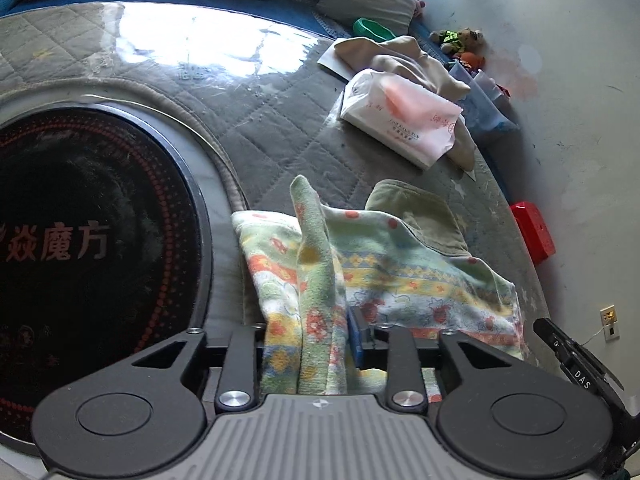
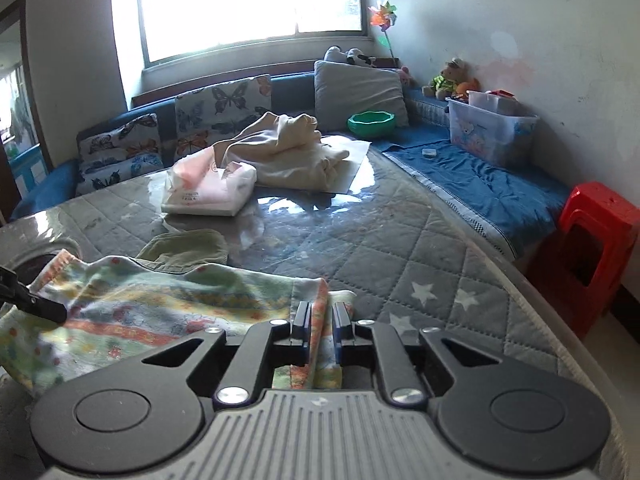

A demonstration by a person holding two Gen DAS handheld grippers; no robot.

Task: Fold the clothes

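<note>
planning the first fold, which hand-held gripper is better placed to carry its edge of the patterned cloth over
Probably the right hand-held gripper: shut on the patterned cloth edge with open quilted table ahead. The left hand-held gripper grips a bunched ridge beside the black cooktop.

left wrist: close, looking down-forward | right wrist: low, facing window | shared: patterned towel (image 1: 400, 264), quilted table (image 2: 400, 240)
</note>
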